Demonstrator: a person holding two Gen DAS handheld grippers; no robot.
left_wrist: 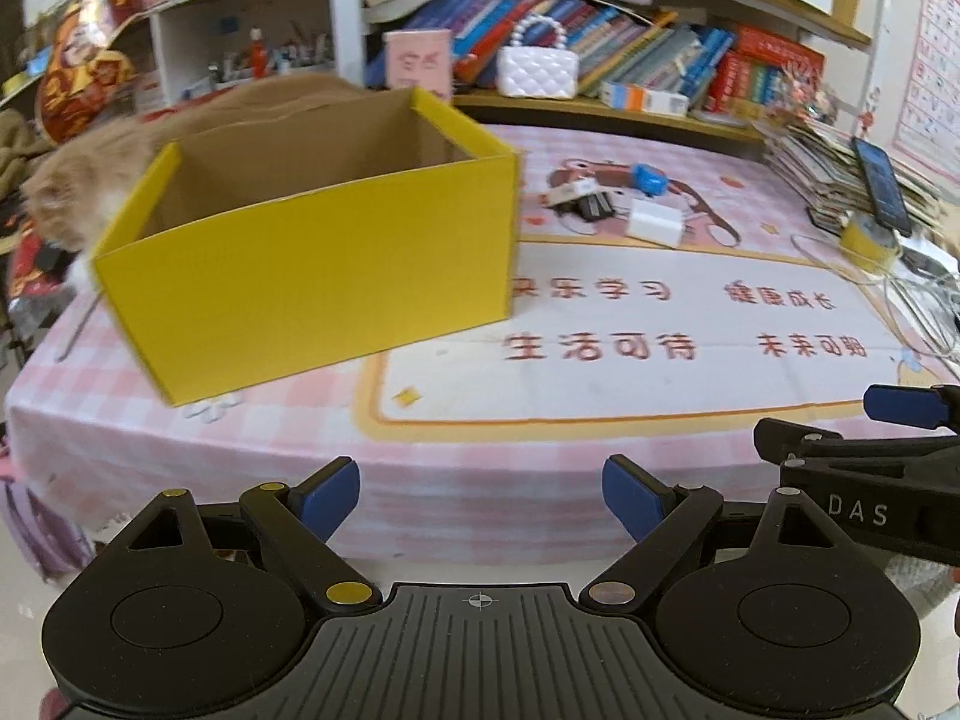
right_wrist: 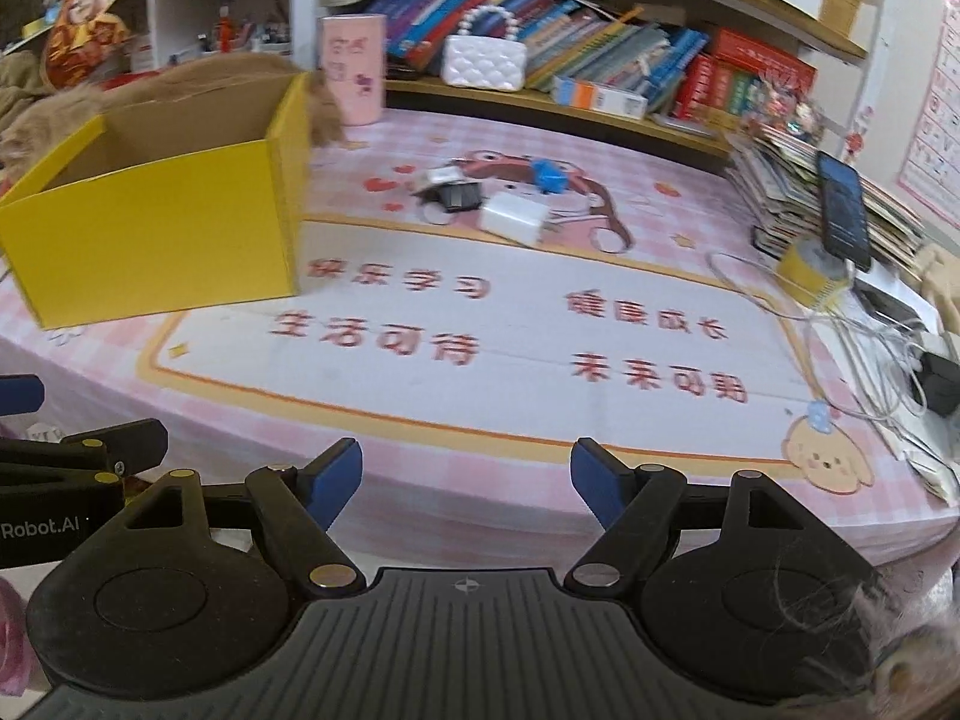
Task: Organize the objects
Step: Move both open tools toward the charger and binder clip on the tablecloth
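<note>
Small objects are seen in the left wrist view clustered on the far part of the counter (left_wrist: 420,450), which is covered by a pink checked cloth: a white charger block (left_wrist: 653,219), a blue item (left_wrist: 648,178) and a dark clip-like piece (left_wrist: 594,205), lying close together. They are set well ahead of and to the right of the left hand-held gripper (left_wrist: 480,501), whose blue pads are spread wide with nothing between them. A yellow cardboard box (left_wrist: 312,276), open at the top, stands far left of the gripper, and a furry orange cat (left_wrist: 84,180) is seen behind it. At the right edge, part of the right hand-held gripper (left_wrist: 852,450) is visible.

In the right wrist view the same cluster, with the white charger block (right_wrist: 513,214), blue item (right_wrist: 549,175) and dark piece (right_wrist: 459,195), lies far ahead of the right hand-held gripper (right_wrist: 467,480), slightly left of centre. Its jaws are opening, and nothing is between them. The yellow box (right_wrist: 156,228) stands at far left; a phone (right_wrist: 843,210) is propped on a stack of books at far right.
</note>
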